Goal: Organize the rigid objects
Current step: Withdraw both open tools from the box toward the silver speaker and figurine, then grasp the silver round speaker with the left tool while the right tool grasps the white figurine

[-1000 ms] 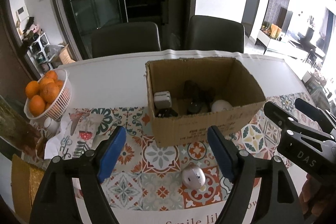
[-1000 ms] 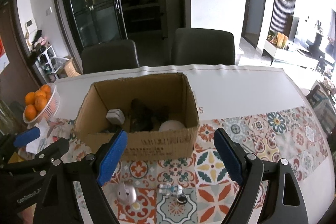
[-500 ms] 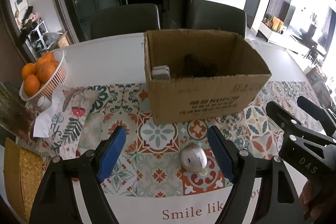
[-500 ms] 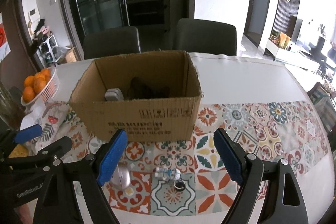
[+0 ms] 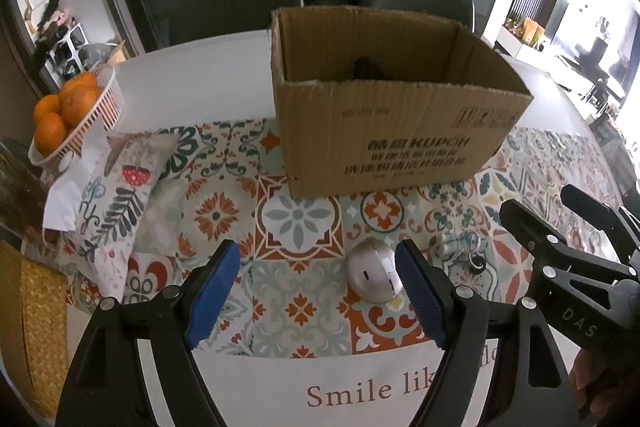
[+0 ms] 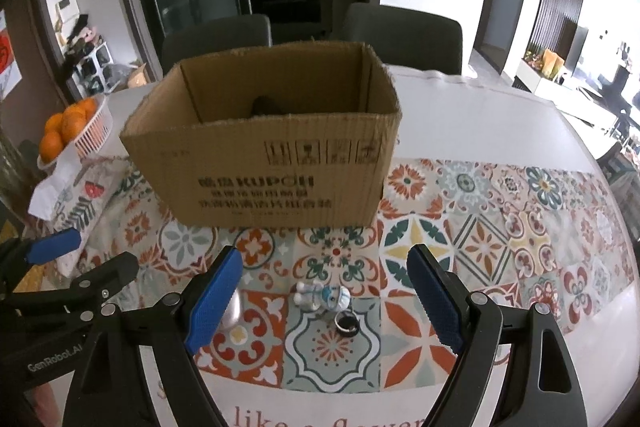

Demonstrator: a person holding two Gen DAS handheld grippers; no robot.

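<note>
An open cardboard box (image 5: 400,131) stands on the patterned table runner; it also shows in the right wrist view (image 6: 264,163), with dark items inside. A silver dome-shaped object (image 5: 374,277) lies on the runner just left of my left gripper's right finger; its edge shows in the right wrist view (image 6: 234,309). A small white-and-blue figurine keychain (image 6: 324,299) with a black ring (image 6: 347,323) lies between my right gripper's fingers, slightly ahead. My left gripper (image 5: 318,291) is open and empty. My right gripper (image 6: 324,301) is open and empty.
A white basket of oranges (image 5: 76,119) stands at the table's left, with white paper and a printed cloth (image 5: 116,195) beside it. A woven mat (image 5: 40,331) lies at the near left. Two dark chairs (image 6: 404,39) stand behind the table.
Both grippers have dropped lower and closer to the runner. The box now looms taller and hides most of its contents. The dome and the keychain sit nearer the fingers.
</note>
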